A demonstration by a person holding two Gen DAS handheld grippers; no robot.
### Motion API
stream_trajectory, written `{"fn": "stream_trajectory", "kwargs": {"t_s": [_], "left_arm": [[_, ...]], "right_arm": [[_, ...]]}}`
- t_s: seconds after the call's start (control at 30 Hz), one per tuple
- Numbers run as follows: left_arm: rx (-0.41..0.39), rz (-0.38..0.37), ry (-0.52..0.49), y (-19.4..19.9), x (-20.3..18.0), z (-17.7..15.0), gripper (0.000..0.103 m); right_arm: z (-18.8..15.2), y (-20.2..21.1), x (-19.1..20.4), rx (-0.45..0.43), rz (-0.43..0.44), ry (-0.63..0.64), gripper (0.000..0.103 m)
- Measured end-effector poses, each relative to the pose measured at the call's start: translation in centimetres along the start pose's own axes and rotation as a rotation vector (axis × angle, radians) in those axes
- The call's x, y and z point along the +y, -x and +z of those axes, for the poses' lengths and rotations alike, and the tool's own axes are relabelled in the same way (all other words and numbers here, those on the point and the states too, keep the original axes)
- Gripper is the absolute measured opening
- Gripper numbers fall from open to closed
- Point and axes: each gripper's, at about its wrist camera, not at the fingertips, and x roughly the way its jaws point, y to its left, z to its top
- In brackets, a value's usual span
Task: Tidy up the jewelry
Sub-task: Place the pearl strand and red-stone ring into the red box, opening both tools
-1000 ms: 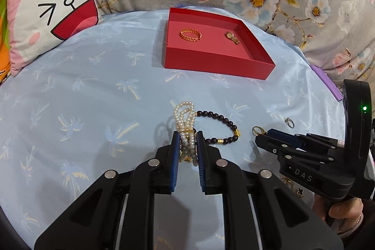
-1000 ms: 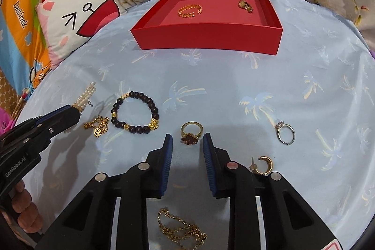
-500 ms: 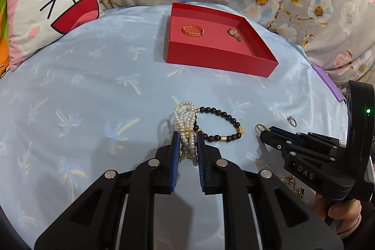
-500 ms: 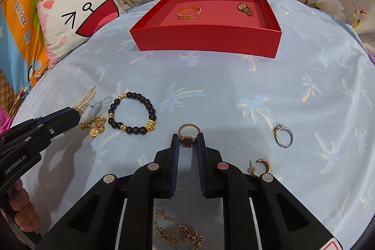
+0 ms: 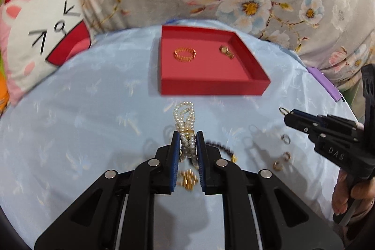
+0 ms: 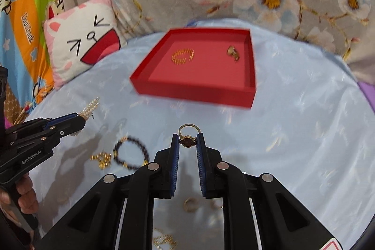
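My left gripper [image 5: 187,139] is shut on a white pearl bracelet [image 5: 185,117] and holds it above the blue cloth, short of the red tray [image 5: 211,86]. My right gripper [image 6: 188,141] is shut on a gold ring with a dark red stone [image 6: 188,141], also lifted. The tray [image 6: 192,91] holds a gold chain bracelet [image 6: 182,56] and a small gold piece [image 6: 233,52]. The right gripper also shows in the left wrist view [image 5: 287,113], the left gripper in the right wrist view [image 6: 82,120].
On the cloth lie a dark bead bracelet [image 6: 131,154], a gold charm [image 6: 102,158], earrings [image 5: 280,162], a silver ring [image 5: 285,139] and a gold chain [image 6: 164,240]. A cat pillow [image 6: 82,43] sits at the back left. Floral fabric rises behind.
Both grippers closed on their pieces and lifted them off the cloth, moving forward toward the red tray. The bead bracelet and other pieces stayed on the cloth.
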Motion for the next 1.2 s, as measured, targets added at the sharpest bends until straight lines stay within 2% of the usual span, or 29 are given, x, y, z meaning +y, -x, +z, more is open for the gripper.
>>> {"fn": "stream_trajectory", "kwargs": {"t_s": [0.2, 0.43, 0.57, 0.77, 1.07, 1.2], "left_arm": [[-0.054, -0.035, -0.027, -2.2, -0.6, 6.3, 0.014], [-0.016, -0.046, 0.007, -9.4, -0.7, 10.9, 0.014], [0.02, -0.041, 0.012, -13.3, -0.7, 11.8, 0.014], [0.063, -0.016, 0.018, -17.1, -0.4, 12.1, 0.014], [0.108, -0.01, 0.016, -19.6, 0.0, 11.7, 0.014], [0.134, -0.006, 0.022, -20.4, 0.1, 11.4, 0.014]], "right_arm": [[6.2, -0.7, -2.1, -0.08, -0.016, 0.003, 0.014], [11.0, -7.6, -4.3, -0.044, -0.053, 0.019, 0.014], [12.3, -11.5, -5.2, -0.002, -0.058, 0.007, 0.014], [12.9, -15.8, -5.9, 0.061, -0.07, -0.002, 0.014], [12.8, -18.8, -6.8, 0.134, -0.113, -0.009, 0.014], [12.6, -19.2, -6.3, 0.14, -0.133, 0.022, 0.014]]}}
